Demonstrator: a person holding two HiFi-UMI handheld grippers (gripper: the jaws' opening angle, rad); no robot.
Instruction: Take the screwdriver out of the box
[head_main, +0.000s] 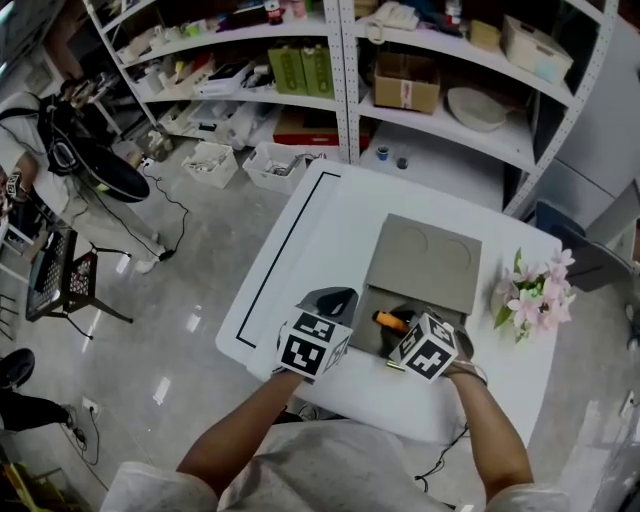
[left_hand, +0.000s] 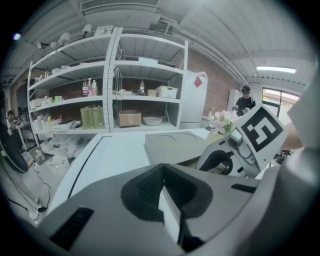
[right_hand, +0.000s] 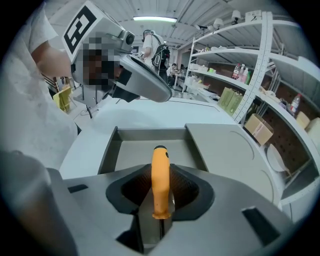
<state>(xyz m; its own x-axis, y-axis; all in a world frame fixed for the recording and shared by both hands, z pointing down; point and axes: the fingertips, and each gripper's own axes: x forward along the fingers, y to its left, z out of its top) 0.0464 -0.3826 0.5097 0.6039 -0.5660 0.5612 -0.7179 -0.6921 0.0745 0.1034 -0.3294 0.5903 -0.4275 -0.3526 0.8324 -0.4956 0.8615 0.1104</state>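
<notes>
White worktop before shelving. Head view: the screwdriver lies inside the open box.

Left gripper view: left gripper fingers closed together, empty.

Right gripper view: right gripper fingers clamp the orange handle, its long axis running straight out between them.

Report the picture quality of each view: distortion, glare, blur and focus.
Head view: even light, white glare spots on the floor, shelves bowed slightly. Left gripper view: heavy fisheye, black corners, left gripper close and soft. Right gripper view: same fisheye, screwdriver handle crisp between the jaws, mosaic patch at upper left.
</notes>
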